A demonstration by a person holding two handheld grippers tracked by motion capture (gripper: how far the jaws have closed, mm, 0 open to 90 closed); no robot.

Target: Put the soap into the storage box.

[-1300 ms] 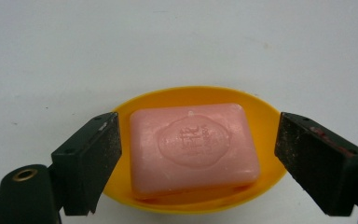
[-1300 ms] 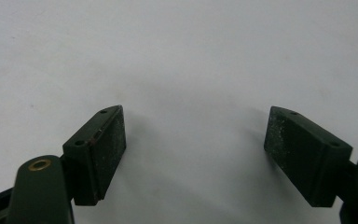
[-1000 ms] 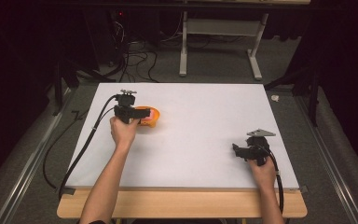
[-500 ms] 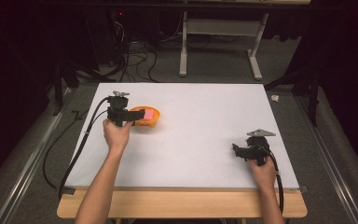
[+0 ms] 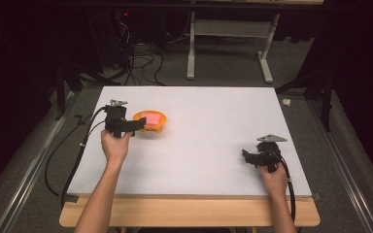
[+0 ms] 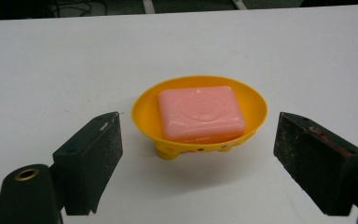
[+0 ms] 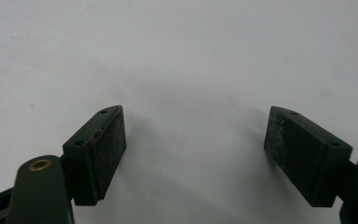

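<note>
White table (image 5: 213,121): left tongs (image 6: 198,158) gape wide before soap dish (image 6: 144,112).

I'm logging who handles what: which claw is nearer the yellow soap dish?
Left. The left claw sits open right in front of the soap dish; the right claw rests far across the table.

1. One yellow soap dish (image 5: 151,122) on the table; 
2. One pink soap bar (image 6: 200,113) lying in that dish; 
3. Two hand-held grippers: the left gripper (image 5: 137,124) by the dish, the right gripper (image 5: 245,155) well apart from it; 
4. Two black jaws on each gripper; 
5. One white table (image 5: 209,121).
</note>
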